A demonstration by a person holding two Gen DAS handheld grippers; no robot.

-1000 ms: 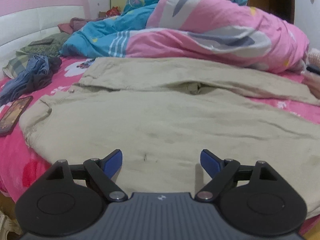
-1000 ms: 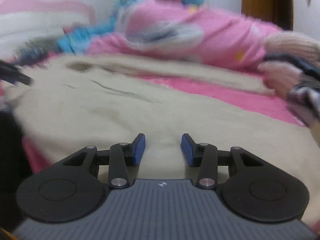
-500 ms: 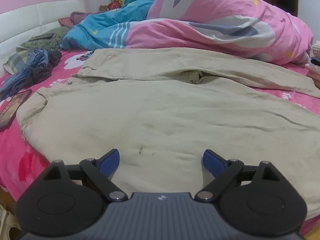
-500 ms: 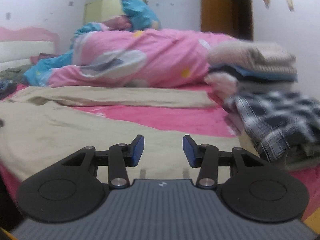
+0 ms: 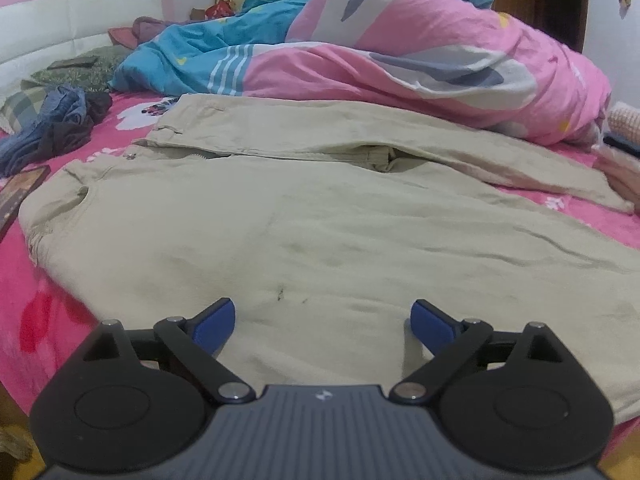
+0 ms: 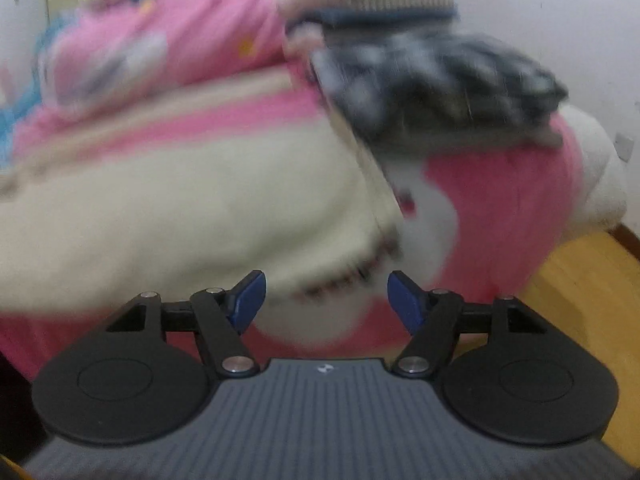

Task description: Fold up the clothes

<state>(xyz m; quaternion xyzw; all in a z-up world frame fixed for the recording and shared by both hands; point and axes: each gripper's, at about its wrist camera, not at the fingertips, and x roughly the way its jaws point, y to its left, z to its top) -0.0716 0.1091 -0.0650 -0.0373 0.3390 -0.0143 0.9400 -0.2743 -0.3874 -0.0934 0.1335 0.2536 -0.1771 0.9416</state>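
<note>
Beige trousers [image 5: 320,208] lie spread flat across the pink bed, waistband at the left, legs running right. My left gripper [image 5: 323,318] is open and empty, hovering over the near trouser leg. In the blurred right wrist view the trousers' leg hem [image 6: 352,272] lies at the bed's front edge. My right gripper [image 6: 323,300] is open and empty, just in front of that hem.
A pink and blue duvet [image 5: 400,52] is heaped behind the trousers. Dark clothes [image 5: 56,128] and a phone [image 5: 20,192] lie at the left. A stack of folded clothes [image 6: 420,60] sits at the bed's right end. Wooden floor [image 6: 580,300] shows at the right.
My right gripper has swung right and down to the trouser hem, and its jaws have opened wider. My left gripper has barely moved.
</note>
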